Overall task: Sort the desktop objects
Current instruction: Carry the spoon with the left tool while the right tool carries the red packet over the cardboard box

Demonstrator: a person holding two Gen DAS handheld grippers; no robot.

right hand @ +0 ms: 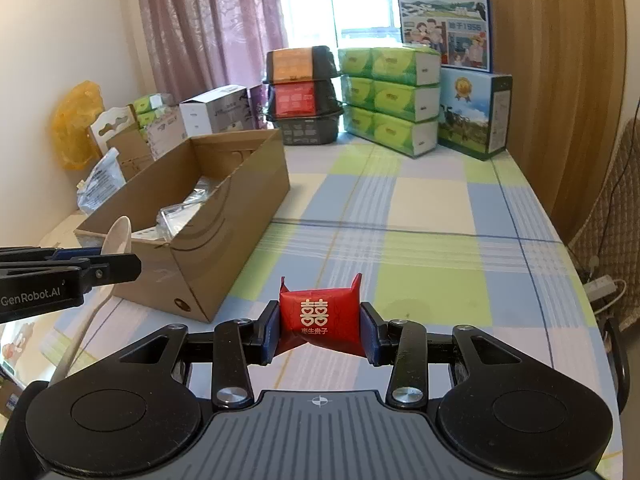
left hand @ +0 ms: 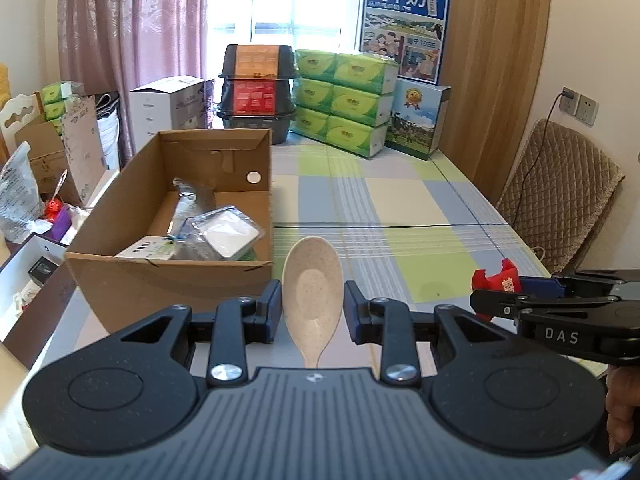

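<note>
Green tissue packs point(left hand: 346, 100) stacked by milk carton box point(left hand: 404, 26); pink curtain point(left hand: 132, 32) behind

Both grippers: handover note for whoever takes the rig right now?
Left gripper: jaws shut on the beige spoon, bowl pointing forward, held just right of the cardboard box.
Right gripper: jaws shut on the red candy packet, above the checked tablecloth.
Done: the box already holds several packaged items.
Left: spoon and packet are not in the box yet; nothing else loose shows on the cloth nearby.
</note>
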